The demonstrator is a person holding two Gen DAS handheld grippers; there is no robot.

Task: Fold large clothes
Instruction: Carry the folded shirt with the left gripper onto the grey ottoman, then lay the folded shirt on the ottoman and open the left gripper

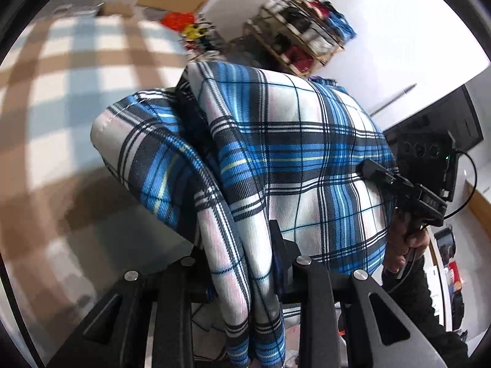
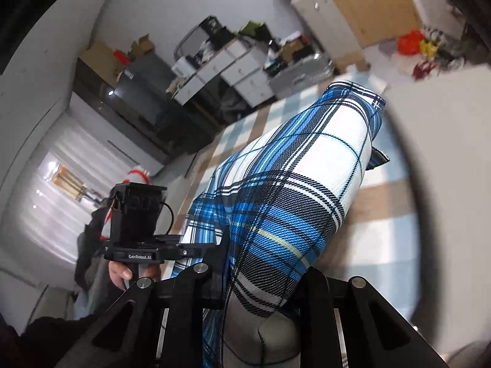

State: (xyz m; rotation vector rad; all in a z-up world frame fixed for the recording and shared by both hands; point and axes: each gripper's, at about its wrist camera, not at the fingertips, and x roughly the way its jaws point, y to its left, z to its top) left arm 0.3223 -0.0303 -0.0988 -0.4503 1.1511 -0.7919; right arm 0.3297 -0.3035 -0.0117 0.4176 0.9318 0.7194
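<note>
plaid cotton, blue, white and black, fills both wrist views: the shirt (image 1: 276,159) hangs lifted off the checked cloth (image 1: 61,98) that covers the work surface, bunched and draped between the two grippers. the left gripper (image 1: 264,276) is pinching a thick gathered edge of the fabric, jaws pressed together on it. the right gripper (image 2: 260,294) likewise has its jaws clamped on a fold of the shirt (image 2: 294,184), which rises away from it toward the far side.

what could go wrong, as i judge it: each grip seems to hold several layers at once, so the garment may open unevenly and a sleeve could stay trapped inside the fold. a bunched hem could also slide out of one pinch if the hands pull apart too hard, dropping half the shirt onto the cloth in a heap.

containers: a wooden rack (image 1: 294,40) at the far right of the left view holds blurred red and blue items; the far cabinets (image 2: 227,67) in the right view carry clutter too blurred to name.
</note>
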